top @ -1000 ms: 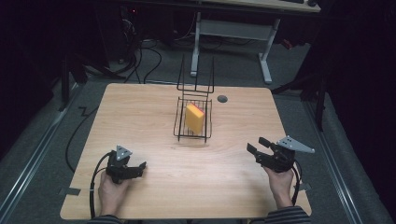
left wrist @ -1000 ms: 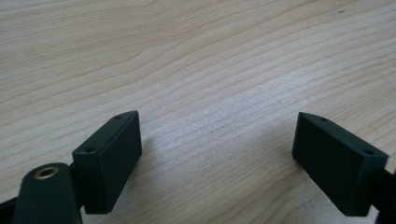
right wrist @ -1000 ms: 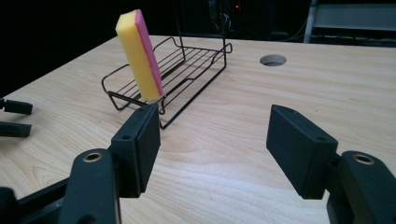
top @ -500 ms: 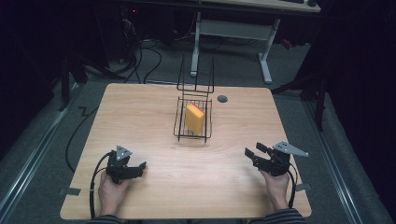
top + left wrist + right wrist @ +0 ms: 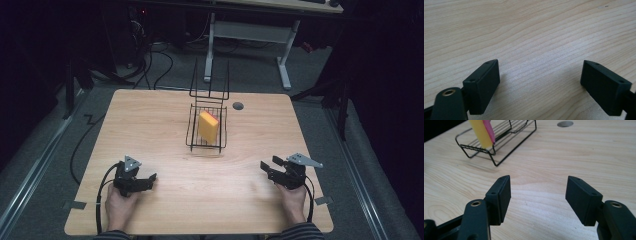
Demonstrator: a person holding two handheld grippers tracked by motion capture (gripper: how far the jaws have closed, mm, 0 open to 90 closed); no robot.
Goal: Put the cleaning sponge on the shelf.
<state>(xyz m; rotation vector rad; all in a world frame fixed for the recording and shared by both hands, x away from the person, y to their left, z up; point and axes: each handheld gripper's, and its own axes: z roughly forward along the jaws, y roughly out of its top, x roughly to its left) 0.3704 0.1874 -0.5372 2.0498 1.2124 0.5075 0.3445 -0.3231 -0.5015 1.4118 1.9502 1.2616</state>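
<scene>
A black wire rack [image 5: 207,131] stands at the middle of the wooden table [image 5: 150,125], holding a yellow and pink sponge [image 5: 208,126] upright on edge. The rack [image 5: 499,142] and sponge [image 5: 482,132] also appear at the top left of the right gripper view. My left gripper [image 5: 146,180] rests low at the table's front left, open, with only bare wood between its jaws [image 5: 539,85]. My right gripper [image 5: 267,168] sits at the front right, open and empty [image 5: 537,195], pointing toward the rack.
A round cable hole [image 5: 238,106] lies in the table behind and right of the rack, also visible as the hole [image 5: 565,123] in the right gripper view. A desk frame [image 5: 247,40] and cables [image 5: 165,60] stand on the floor beyond the far edge.
My right gripper has dropped lower and nearer the front edge of the table. The left gripper, rack and sponge have stayed put.
</scene>
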